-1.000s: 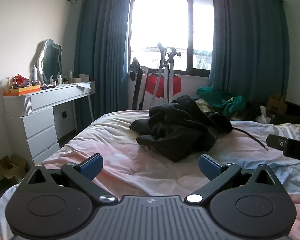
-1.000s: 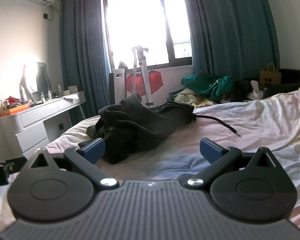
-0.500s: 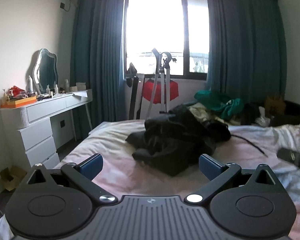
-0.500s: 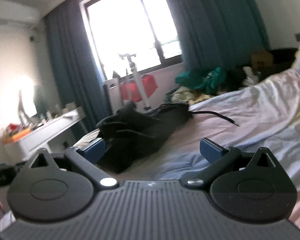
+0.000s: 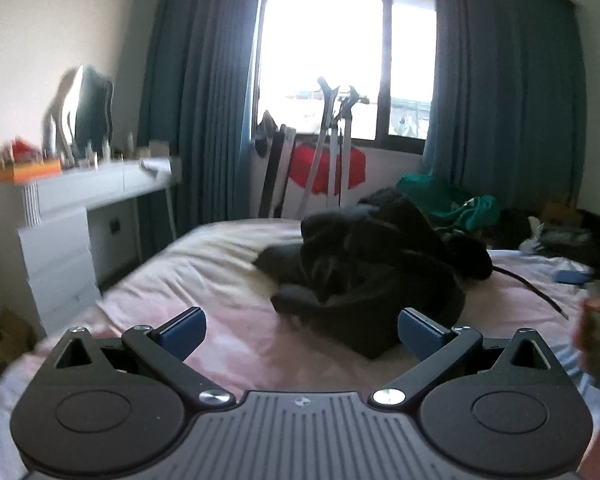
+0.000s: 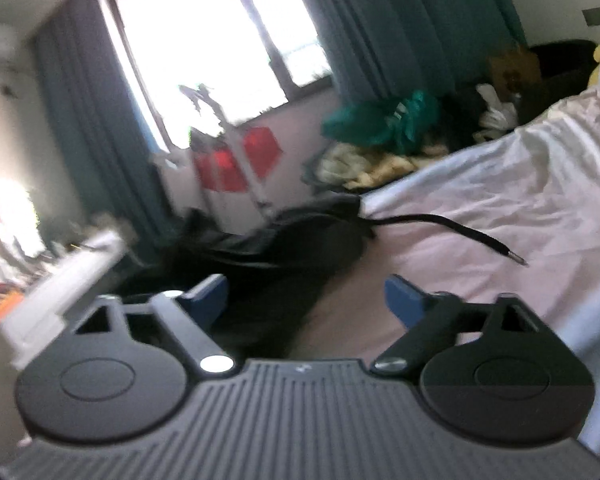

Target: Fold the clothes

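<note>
A crumpled black garment (image 5: 376, 264) lies in a heap on the pale pink bed sheet (image 5: 204, 276). A black drawstring (image 5: 536, 288) trails from it to the right. My left gripper (image 5: 300, 334) is open and empty, low over the sheet just short of the heap. In the right wrist view the same garment (image 6: 276, 256) lies ahead and left, with its drawstring (image 6: 460, 230) on the sheet (image 6: 500, 208). My right gripper (image 6: 304, 300) is open and empty, tilted, close to the garment's near edge. The right gripper's blue tip (image 5: 572, 277) shows at the left view's right edge.
A white dresser (image 5: 60, 224) with a mirror stands left of the bed. A tripod (image 5: 332, 140) and a red item stand under the window. A pile of green and other clothes (image 6: 384, 128) lies beyond the bed's far side.
Both grippers have moved closer to the black garment. The right gripper has tilted and swung, so its view is blurred. Both stay open.
</note>
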Demonstrator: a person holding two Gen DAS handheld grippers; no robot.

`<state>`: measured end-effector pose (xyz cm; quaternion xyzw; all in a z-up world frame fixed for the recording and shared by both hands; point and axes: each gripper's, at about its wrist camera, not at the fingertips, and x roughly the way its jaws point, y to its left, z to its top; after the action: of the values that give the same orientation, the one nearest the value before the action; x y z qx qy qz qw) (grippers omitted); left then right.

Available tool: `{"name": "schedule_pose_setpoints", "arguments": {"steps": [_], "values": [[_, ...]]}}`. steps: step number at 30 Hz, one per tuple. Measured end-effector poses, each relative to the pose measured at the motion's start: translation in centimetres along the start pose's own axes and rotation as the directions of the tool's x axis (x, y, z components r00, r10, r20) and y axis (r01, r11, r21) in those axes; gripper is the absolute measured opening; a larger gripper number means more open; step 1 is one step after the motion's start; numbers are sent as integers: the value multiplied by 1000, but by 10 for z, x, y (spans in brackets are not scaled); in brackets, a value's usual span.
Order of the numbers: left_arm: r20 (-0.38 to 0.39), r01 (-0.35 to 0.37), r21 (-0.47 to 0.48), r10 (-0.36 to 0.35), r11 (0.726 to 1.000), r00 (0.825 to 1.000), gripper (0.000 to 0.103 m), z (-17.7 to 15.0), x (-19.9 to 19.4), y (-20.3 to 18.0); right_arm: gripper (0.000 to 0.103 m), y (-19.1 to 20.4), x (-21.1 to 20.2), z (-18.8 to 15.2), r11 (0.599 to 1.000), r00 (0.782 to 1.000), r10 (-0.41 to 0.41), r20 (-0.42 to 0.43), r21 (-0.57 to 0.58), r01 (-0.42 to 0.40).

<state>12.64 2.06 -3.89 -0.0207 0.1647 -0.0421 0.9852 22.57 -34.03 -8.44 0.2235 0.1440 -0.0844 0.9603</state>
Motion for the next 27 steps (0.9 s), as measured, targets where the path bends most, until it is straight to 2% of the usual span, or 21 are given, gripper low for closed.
{"name": "schedule_pose_setpoints", "arguments": {"steps": [1, 7, 10, 12, 13, 14, 15, 16, 17, 19, 25, 27], "values": [[-9, 7, -16, -7, 1000, 1000, 103, -3, 8, 4, 74, -4, 26, 3, 1000, 1000, -17, -10, -5, 17], [-89, 82, -95, -90, 992, 992, 103, -24, 62, 20, 74, -12, 148, 18, 989, 990, -140, 4, -54, 140], [-130, 95, -106, -109, 990, 985, 103, -35, 84, 21, 71, -16, 189, 17, 969, 976, -219, -2, -113, 217], [-149, 95, -102, -110, 990, 983, 103, -42, 92, 20, 65, -17, 201, 16, 966, 976, -219, 9, -136, 218], [-159, 94, -101, -109, 990, 981, 103, -44, 95, 20, 57, -16, 207, 15, 967, 978, -209, 9, -149, 208], [-167, 92, -99, -108, 991, 980, 103, -47, 97, 20, 41, -16, 212, 14, 966, 980, -201, 7, -163, 200], [-166, 89, -94, -104, 992, 981, 103, -48, 97, 21, 32, -12, 215, 13, 960, 977, -213, -12, -189, 206], [-164, 86, -89, -99, 992, 981, 103, -49, 96, 22, 21, -7, 217, 12, 950, 970, -240, -33, -211, 228], [-155, 84, -85, -96, 993, 983, 103, -47, 91, 23, 19, -2, 215, 13, 941, 965, -262, -34, -230, 247], [-137, 79, -78, -89, 994, 987, 103, -45, 82, 25, 13, 5, 198, 17, 944, 967, -255, -2, -215, 248], [-61, 77, -65, -81, 995, 995, 103, -32, 47, 22, 12, 22, 106, 40, 967, 979, -183, 88, -166, 196], [-49, 80, -73, -83, 994, 995, 103, -28, 32, 22, 12, 26, 70, 48, 981, 987, -137, 84, -125, 147]]}}
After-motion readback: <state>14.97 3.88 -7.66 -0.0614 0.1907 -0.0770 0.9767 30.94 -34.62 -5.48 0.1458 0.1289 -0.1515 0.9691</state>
